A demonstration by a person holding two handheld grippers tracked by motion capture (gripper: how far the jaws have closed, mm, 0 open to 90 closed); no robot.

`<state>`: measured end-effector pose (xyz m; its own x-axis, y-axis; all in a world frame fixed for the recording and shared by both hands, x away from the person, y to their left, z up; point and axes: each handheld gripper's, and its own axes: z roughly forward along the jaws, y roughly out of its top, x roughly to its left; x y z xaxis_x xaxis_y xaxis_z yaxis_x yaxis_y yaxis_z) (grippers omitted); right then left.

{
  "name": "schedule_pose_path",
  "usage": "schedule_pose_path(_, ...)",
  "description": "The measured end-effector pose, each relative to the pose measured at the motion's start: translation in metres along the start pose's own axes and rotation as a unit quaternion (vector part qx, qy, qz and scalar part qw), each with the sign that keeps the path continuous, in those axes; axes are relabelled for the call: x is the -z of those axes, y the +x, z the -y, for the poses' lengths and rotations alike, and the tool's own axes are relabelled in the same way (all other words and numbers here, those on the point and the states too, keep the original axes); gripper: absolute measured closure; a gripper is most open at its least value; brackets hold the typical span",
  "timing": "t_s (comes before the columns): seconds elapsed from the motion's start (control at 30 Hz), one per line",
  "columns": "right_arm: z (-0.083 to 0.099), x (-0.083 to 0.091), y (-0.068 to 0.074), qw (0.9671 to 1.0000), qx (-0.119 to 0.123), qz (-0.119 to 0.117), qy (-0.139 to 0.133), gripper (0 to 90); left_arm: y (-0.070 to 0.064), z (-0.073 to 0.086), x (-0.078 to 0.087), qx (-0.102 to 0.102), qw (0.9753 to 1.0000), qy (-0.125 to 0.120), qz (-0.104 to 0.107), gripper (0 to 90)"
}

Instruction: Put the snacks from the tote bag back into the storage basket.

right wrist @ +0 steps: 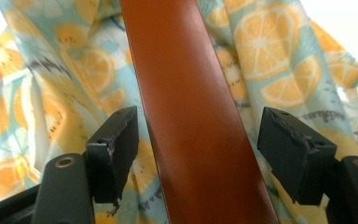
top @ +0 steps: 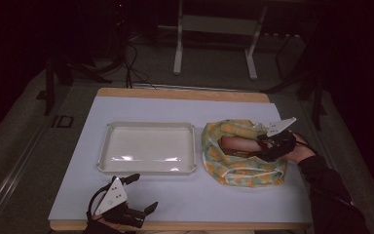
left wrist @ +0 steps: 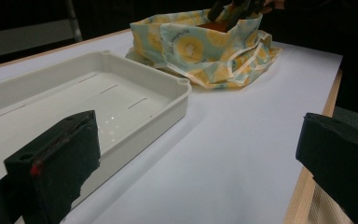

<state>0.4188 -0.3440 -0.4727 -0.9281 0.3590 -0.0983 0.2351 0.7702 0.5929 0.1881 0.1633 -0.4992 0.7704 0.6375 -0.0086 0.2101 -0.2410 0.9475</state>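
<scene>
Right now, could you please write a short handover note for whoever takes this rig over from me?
Left hand-held gripper: open, idle near the table's front edge, in front of the white tray.
Right hand-held gripper: open, jaws either side of the brown bar-shaped object inside the citrus-print cloth bag, not clamped.
Done: the right gripper is lined up on the object.
Left: probably close on the object, lift it out of the bag and, I would guess, set it in the tray, which holds nothing.
</scene>
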Motion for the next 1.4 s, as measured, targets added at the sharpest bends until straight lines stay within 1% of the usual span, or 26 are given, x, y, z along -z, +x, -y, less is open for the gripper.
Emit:
schedule_pose_path(0.13, 0.001, -0.004, 0.000, 0.9999, 0.007, 0.000, 0.014, 28.6, 0.000, 0.000, 0.000, 0.000, 1.0000, 0.000, 0.000, 0.0)
schedule_pose_path(0.17, 0.001, -0.005, -0.001, 0.9998, 0.004, -0.001, 0.017, 28.7, 0.000, 0.000, 0.000, 0.000, 1.0000, 0.001, 0.001, 0.0)
schedule_pose_path(0.2, 0.001, -0.006, -0.001, 0.9997, 0.005, -0.003, 0.023, 29.5, 0.000, 0.000, 0.000, -0.001, 1.0000, 0.002, 0.001, 0.0)
schedule_pose_path(0.23, 0.001, -0.007, -0.001, 0.9995, 0.008, -0.001, 0.029, 31.7, -0.001, 0.000, -0.001, -0.002, 1.0000, 0.003, 0.001, 0.0)
schedule_pose_path(0.3, 0.001, -0.009, -0.001, 0.9992, 0.015, -0.001, 0.037, 33.0, -0.001, 0.000, -0.001, -0.001, 1.0000, 0.002, 0.003, 0.0)
schedule_pose_path(0.43, 0.000, -0.010, 0.000, 0.9986, 0.031, -0.006, 0.042, 38.3, 0.000, 0.000, 0.000, 0.002, 1.0000, 0.001, 0.002, 0.0)
schedule_pose_path(0.47, -0.001, -0.009, 0.001, 0.9984, 0.034, -0.012, 0.043, 39.7, 0.000, 0.000, 0.000, 0.002, 1.0000, 0.001, 0.002, 0.0)
schedule_pose_path(0.5, -0.001, -0.009, 0.001, 0.9983, 0.036, -0.017, 0.043, 40.2, 0.000, 0.000, 0.000, 0.002, 1.0000, 0.002, 0.003, 0.0)
schedule_pose_path(0.57, -0.002, -0.009, 0.002, 0.9979, 0.043, -0.018, 0.046, 40.9, -0.001, 0.000, -0.001, 0.000, 1.0000, 0.003, 0.004, 0.0)
schedule_pose_path(0.63, -0.002, -0.008, 0.003, 0.9977, 0.046, -0.018, 0.046, 41.3, -0.001, 0.000, -0.001, 0.000, 1.0000, 0.003, 0.004, 0.0)
schedule_pose_path(0.73, -0.003, -0.006, 0.002, 0.9982, 0.042, -0.018, 0.039, 42.0, -0.001, 0.000, 0.000, 0.001, 1.0000, 0.001, 0.003, 0.0)
schedule_pose_path(0.8, -0.003, -0.003, 0.001, 0.9984, 0.040, -0.022, 0.032, 42.2, 0.000, 0.000, 0.000, 0.000, 1.0000, 0.002, 0.003, 0.0)
schedule_pose_path(0.83, -0.003, -0.002, 0.001, 0.9986, 0.040, -0.019, 0.031, 42.3, -0.001, 0.000, 0.000, 0.000, 1.0000, 0.002, 0.004, 0.0)
schedule_pose_path(0.9, -0.003, 0.000, 0.001, 0.9987, 0.037, -0.022, 0.028, 42.4, -0.001, 0.000, 0.000, -0.001, 1.0000, 0.002, 0.004, 0.0)
schedule_pose_path(1.1, -0.003, 0.006, 0.000, 0.9986, 0.040, -0.022, 0.028, 42.5, -0.001, 0.000, 0.000, -0.001, 1.0000, 0.003, 0.003, 0.0)
schedule_pose_path(1.2, -0.005, 0.009, 0.000, 0.9987, 0.040, -0.023, 0.022, 42.5, -0.001, 0.000, -0.001, -0.002, 1.0000, 0.005, 0.004, 0.0)
schedule_pose_path(1.23, -0.005, 0.011, 0.001, 0.9987, 0.042, -0.018, 0.021, 42.6, -0.001, 0.000, -0.001, -0.002, 1.0000, 0.006, 0.005, 0.0)
schedule_pose_path(1.4, -0.009, 0.016, 0.001, 0.9986, 0.046, -0.017, 0.018, 42.5, -0.001, 0.000, -0.001, -0.003, 1.0000, 0.007, 0.005, 0.0)
